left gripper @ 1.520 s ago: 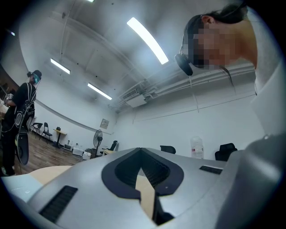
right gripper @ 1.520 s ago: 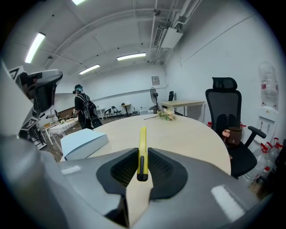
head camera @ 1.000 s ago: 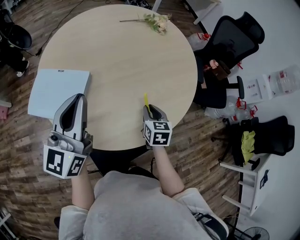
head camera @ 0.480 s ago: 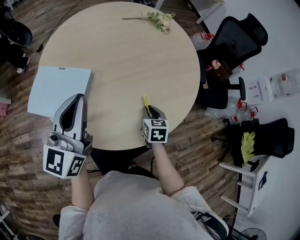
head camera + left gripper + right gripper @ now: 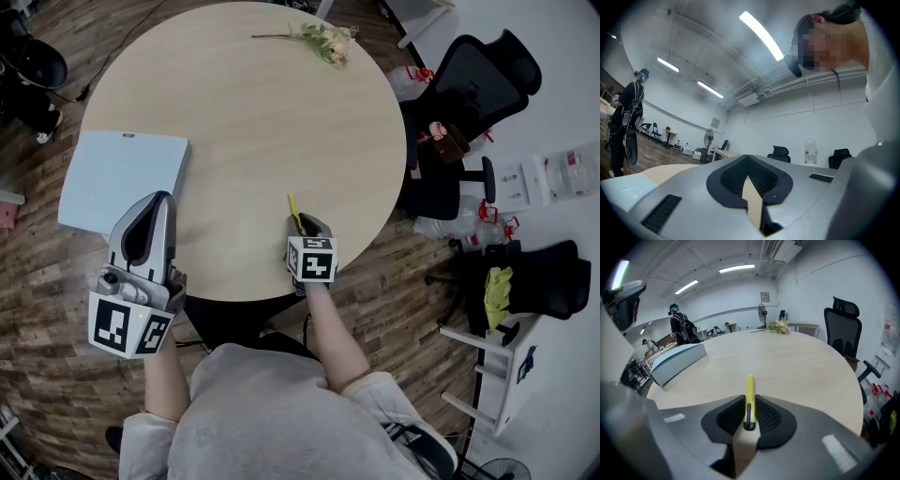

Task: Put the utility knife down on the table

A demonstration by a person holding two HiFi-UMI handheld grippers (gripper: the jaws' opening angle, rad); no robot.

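A slim yellow utility knife (image 5: 293,207) sticks out forward from my right gripper (image 5: 302,223), which is shut on its rear end near the front edge of the round wooden table (image 5: 253,122). In the right gripper view the knife (image 5: 749,389) lies level between the dark pads, just above the tabletop (image 5: 797,362); whether it touches the wood cannot be told. My left gripper (image 5: 157,199) hovers at the table's front left edge, shut with nothing in it. In the left gripper view its jaws (image 5: 748,157) meet at the tip.
A flat white box (image 5: 122,176) lies on the table's left side, just ahead of the left gripper. A flower stem (image 5: 323,39) rests at the far edge. Black office chairs (image 5: 469,94) stand to the right, and a person (image 5: 680,329) stands far behind the table.
Only the head view has shifted slightly. Both grippers hold their places and the knife stays in the right jaws.
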